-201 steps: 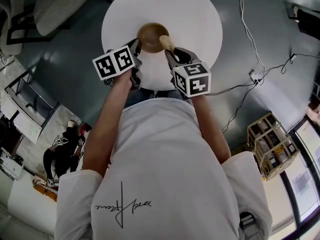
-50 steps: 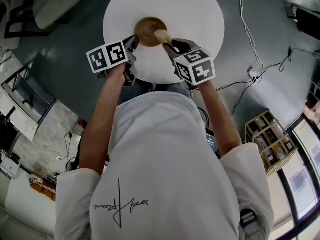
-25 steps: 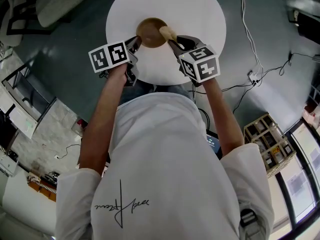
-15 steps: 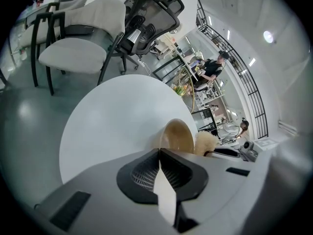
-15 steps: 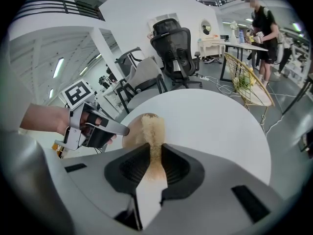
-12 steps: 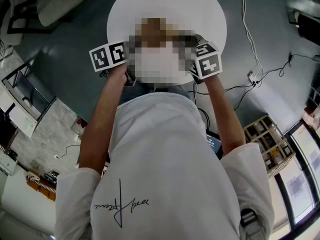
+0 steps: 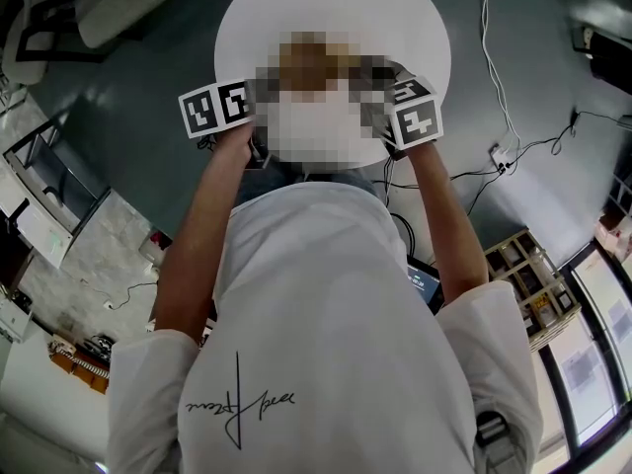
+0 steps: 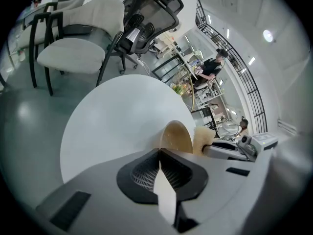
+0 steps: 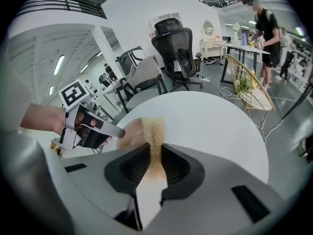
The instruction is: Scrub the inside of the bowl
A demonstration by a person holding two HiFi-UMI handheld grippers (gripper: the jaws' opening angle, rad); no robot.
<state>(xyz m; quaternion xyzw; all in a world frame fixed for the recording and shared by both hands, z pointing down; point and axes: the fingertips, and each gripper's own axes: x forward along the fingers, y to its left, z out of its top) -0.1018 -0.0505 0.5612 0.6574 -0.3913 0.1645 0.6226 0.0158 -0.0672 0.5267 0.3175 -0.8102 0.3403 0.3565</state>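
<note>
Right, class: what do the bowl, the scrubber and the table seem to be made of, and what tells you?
The bowl looks like matt wood: warm brown, no gloss. The scrubber is likely loofah or coarse plant fibre: pale tan, rough, fuzzy-edged. The table has a smooth white top with a soft sheen, perhaps laminate or painted board; unsure.

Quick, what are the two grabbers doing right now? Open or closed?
Left gripper: closed on the rim of the bowl.
Right gripper: closed on the tan scrubber.
</note>
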